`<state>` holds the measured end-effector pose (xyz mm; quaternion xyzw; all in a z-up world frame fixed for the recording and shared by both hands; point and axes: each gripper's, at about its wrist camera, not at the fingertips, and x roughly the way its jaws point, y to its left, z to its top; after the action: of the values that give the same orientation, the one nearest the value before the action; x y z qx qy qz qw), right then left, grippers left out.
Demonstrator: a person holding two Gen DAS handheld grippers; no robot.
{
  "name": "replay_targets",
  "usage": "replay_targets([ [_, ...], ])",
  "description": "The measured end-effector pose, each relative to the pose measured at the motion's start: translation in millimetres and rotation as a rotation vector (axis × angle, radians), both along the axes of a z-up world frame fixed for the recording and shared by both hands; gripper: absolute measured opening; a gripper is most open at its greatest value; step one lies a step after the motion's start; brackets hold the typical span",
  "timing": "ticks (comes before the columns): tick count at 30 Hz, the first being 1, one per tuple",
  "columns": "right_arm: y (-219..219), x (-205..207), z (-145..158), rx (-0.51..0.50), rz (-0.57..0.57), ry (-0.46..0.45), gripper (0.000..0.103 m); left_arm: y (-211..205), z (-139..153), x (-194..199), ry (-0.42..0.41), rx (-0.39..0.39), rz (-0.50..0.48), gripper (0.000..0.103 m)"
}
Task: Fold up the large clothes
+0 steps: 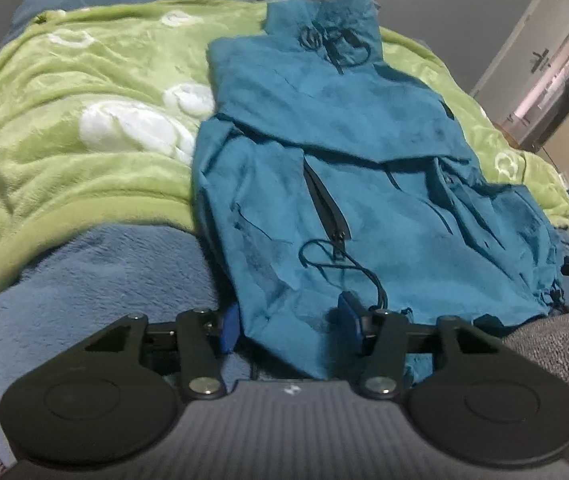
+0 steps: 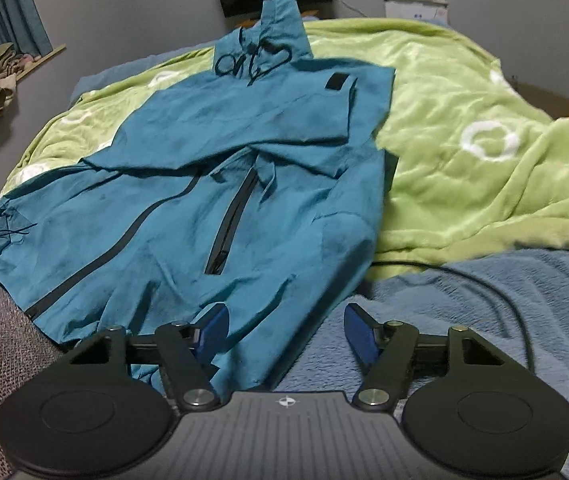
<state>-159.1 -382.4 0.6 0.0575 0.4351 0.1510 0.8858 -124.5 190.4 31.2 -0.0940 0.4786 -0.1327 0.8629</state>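
In front of your grippers you see a bed (image 1: 84,264) covered by a blue fleece blanket (image 2: 484,312). On it, further from your tools, lies a green blanket (image 1: 64,152) with white ring patterns, wrinkled. The teal jacket (image 1: 344,184) lies across both blankets, its hem nearest to your tools and its hood at the far end. A black cable (image 2: 496,292) curves over the blue fleece, just beyond your right tool.
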Motion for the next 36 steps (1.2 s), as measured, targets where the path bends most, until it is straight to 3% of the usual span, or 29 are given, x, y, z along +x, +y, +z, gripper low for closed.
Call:
replay_targets([
  [3, 2.7, 1.3, -6.0, 0.042, 0.016, 0.032, 0.066, 0.8, -1.8, 0.4, 0.027, -0.035, -0.026, 0.047],
  [7, 14.4, 0.3, -12.7, 0.068, 0.091, 0.070, 0.066, 5.4, 6.4, -6.7, -0.028, -0.132, -0.064, 0.043],
  [9, 20.6, 1.4, -16.0, 0.065, 0.106, 0.076, 0.066, 1.8, 7.1, -7.6, -0.026, -0.110, -0.088, 0.043],
  [17, 31.8, 7.9, -19.0, 0.038, 0.121, 0.086, 0.063, 15.7, -16.0, 2.9, 0.139, -0.231, -0.056, 0.042],
  [20, 36.0, 7.7, -15.1, 0.023, 0.136, 0.035, 0.040, 4.0, -5.8, 4.3, 0.087, -0.182, -0.099, 0.020],
  [21, 35.4, 9.1, -10.3, 0.020, 0.132, 0.009, 0.015, 0.6, 0.1, 5.0, 0.059, -0.168, -0.113, 0.017],
  [24, 20.7, 17.9, 5.0, 0.110, 0.084, -0.042, 0.014, 1.8, 13.3, 15.3, 0.017, -0.190, -0.110, 0.013],
  [30, 9.1, 35.3, 45.2, 0.176, 0.067, -0.180, 0.013, 5.8, 38.5, 50.0, -0.065, -0.249, -0.088, 0.011],
  [36, -11.5, 79.6, 77.8, 0.246, -0.022, -0.327, 0.013, 16.5, 57.1, 103.5, -0.154, -0.338, 0.009, 0.010],
])
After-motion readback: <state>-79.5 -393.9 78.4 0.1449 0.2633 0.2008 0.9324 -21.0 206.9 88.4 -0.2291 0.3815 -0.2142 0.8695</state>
